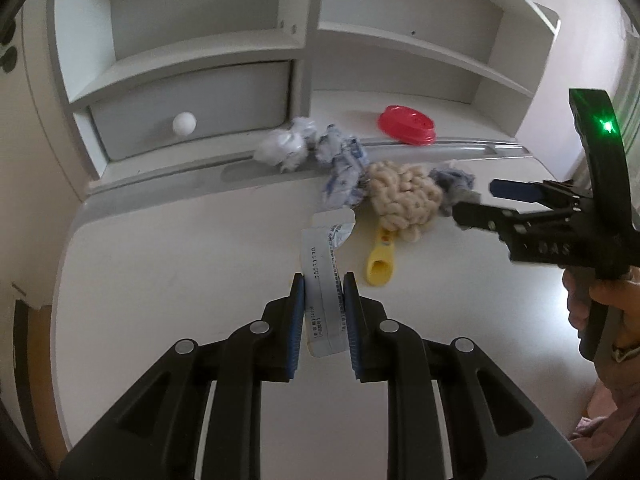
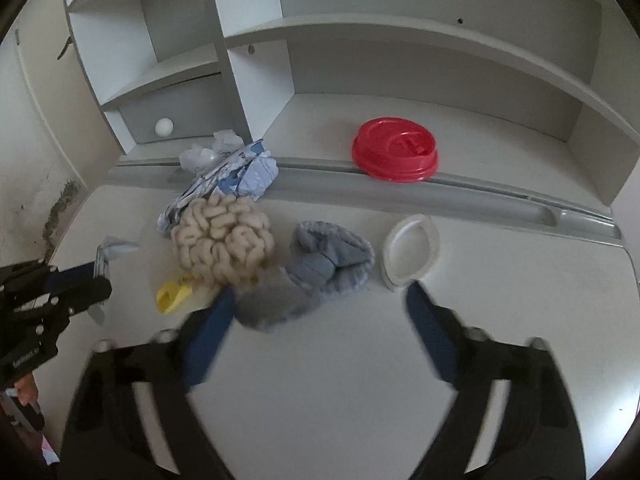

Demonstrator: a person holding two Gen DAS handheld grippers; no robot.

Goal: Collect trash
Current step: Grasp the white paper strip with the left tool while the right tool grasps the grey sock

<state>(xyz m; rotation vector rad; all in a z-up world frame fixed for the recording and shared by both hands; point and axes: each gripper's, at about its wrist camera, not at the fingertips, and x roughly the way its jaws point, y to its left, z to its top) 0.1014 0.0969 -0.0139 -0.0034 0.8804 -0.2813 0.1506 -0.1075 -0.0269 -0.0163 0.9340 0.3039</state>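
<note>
My left gripper [image 1: 324,280] is shut on a long white printed wrapper [image 1: 322,272] that lies on the white desk [image 1: 180,264]. My right gripper [image 2: 320,296] is open and empty, its fingers either side of a grey-blue fuzzy sock [image 2: 320,272]. The right gripper also shows in the left wrist view [image 1: 474,200], at that sock [image 1: 454,184]. Other trash lies behind: a crumpled white tissue [image 1: 282,148], a crumpled blue-white wrapper [image 1: 342,168], a red cup lid [image 2: 394,154] and a white lid [image 2: 410,252].
A beige chenille duster head [image 2: 224,236] with a yellow handle [image 1: 380,264] lies mid-desk. A shelf unit with a grey drawer and white knob [image 1: 184,124] stands at the back. A grey groove [image 2: 480,200] runs along the desk's rear.
</note>
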